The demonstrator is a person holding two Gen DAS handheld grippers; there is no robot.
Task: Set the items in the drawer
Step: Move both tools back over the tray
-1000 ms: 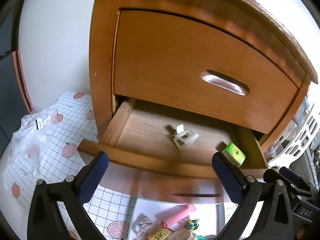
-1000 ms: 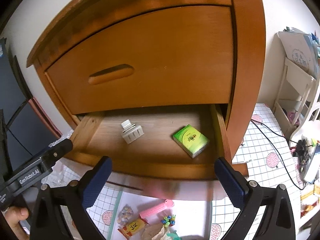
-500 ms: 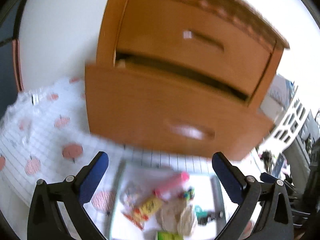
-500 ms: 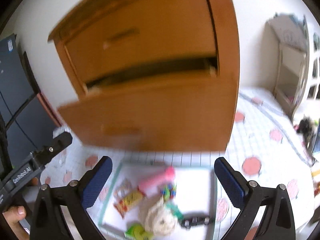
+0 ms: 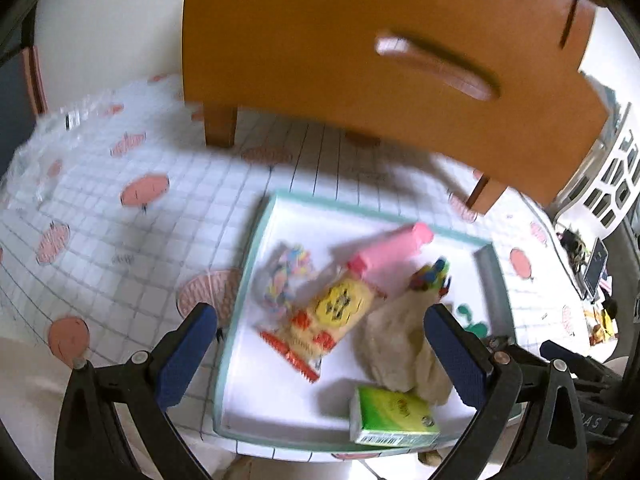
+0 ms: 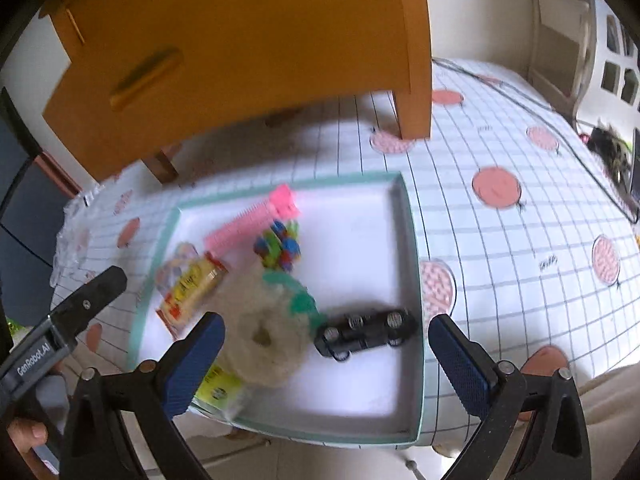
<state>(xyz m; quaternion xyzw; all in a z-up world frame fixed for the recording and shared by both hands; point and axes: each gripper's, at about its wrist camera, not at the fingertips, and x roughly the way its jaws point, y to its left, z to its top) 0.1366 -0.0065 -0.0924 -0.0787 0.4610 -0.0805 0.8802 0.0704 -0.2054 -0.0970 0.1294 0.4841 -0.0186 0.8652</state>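
The wooden cabinet stands at the table's far edge, its drawer front overhanging the tray; a lift from beneath risks striking it. Tray items lie crowded near its left side: plush toy, pink tube, snack packet, green box, black toy car. Left hand-held gripper and right hand-held gripper both gape wide, empty; a careless closure could snag two items together.
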